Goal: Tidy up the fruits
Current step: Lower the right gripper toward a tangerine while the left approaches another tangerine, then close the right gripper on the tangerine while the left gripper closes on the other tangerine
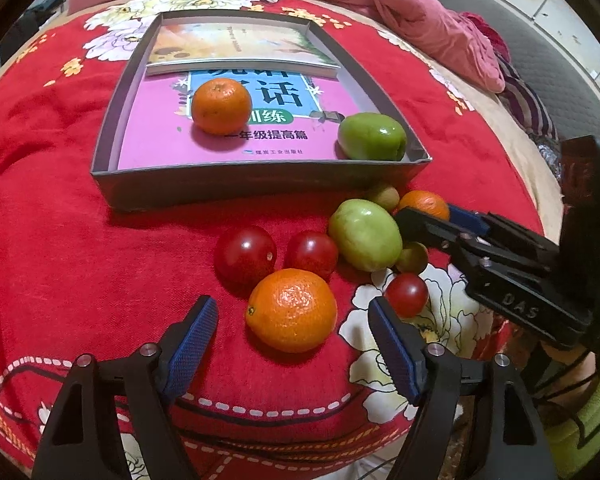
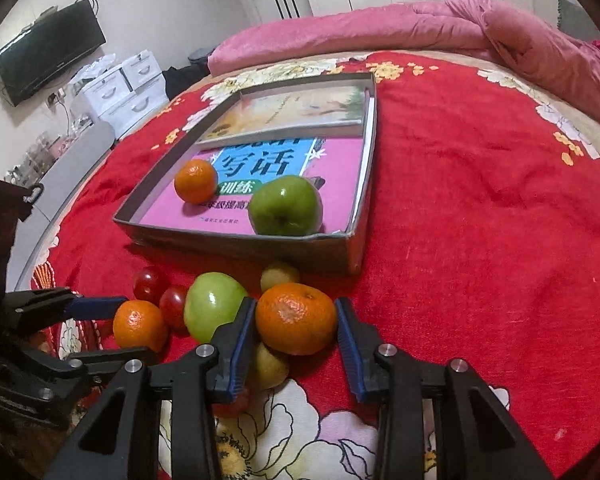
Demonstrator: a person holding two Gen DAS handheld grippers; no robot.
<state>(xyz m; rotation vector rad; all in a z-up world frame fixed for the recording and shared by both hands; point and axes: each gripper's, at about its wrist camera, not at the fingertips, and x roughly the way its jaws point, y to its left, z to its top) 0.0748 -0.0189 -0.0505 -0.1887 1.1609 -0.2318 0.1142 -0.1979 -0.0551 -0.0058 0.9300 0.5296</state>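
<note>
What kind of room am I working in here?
Most likely a bedroom: the fruit lies on a bed's red floral blanket, with a pink duvet behind, a wall-mounted TV and white drawers.

Red floral blanket on bed; pink quilt bunched at far edge; TV on wall; white drawers below.

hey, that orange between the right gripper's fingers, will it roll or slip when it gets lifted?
The orange is round, so it would probably roll on the red blanket if nudged. The right gripper brackets it at its widest part with ribbed blue pads, so slipping seems unlikely. Its dimpled peel looks firm, likely tolerating a moderate squeeze.
</note>
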